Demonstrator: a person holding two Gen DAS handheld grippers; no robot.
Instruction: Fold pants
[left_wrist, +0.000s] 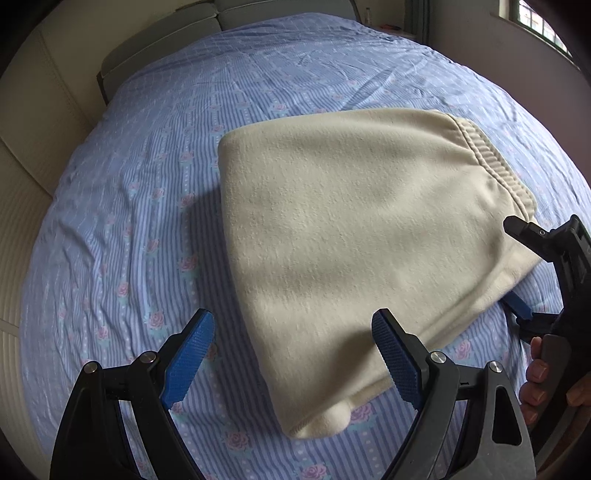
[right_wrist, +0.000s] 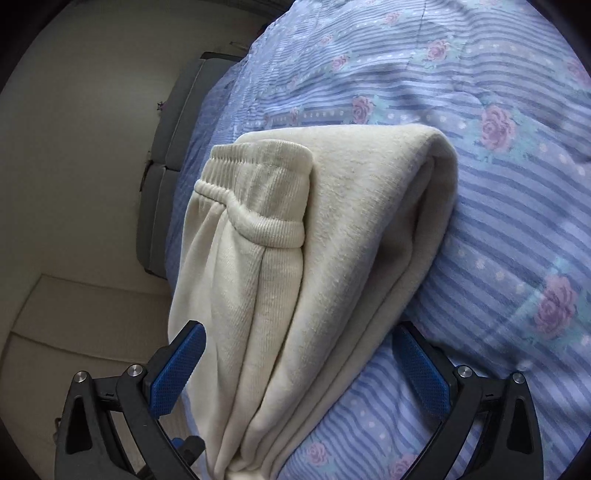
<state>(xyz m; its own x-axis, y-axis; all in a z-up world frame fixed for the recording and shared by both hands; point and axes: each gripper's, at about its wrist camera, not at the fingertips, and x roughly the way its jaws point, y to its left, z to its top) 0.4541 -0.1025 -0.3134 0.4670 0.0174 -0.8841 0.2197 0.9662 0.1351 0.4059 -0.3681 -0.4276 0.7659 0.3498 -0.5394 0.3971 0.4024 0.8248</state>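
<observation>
Cream pants (left_wrist: 351, 229) lie folded into a thick stack on a blue striped bedsheet with pink roses (left_wrist: 147, 184); the ribbed waistband (left_wrist: 487, 158) is at the right. My left gripper (left_wrist: 293, 356) hangs open over the stack's near corner, and its pads touch nothing. My right gripper (left_wrist: 517, 269) comes in at the stack's right edge. In the right wrist view the pants (right_wrist: 332, 240) show their waistband (right_wrist: 258, 218) and layered folds. There the right gripper (right_wrist: 299, 365) stands wide open, straddling the stack's end, with the cloth between its jaws and neither pad pressing on it.
A grey padded headboard (left_wrist: 159, 40) is at the bed's far end, and a window (left_wrist: 535, 18) at the top right. A person's hand (left_wrist: 535, 373) grips the right gripper's handle. Pale floor (right_wrist: 74, 314) runs beside the bed (right_wrist: 498, 184).
</observation>
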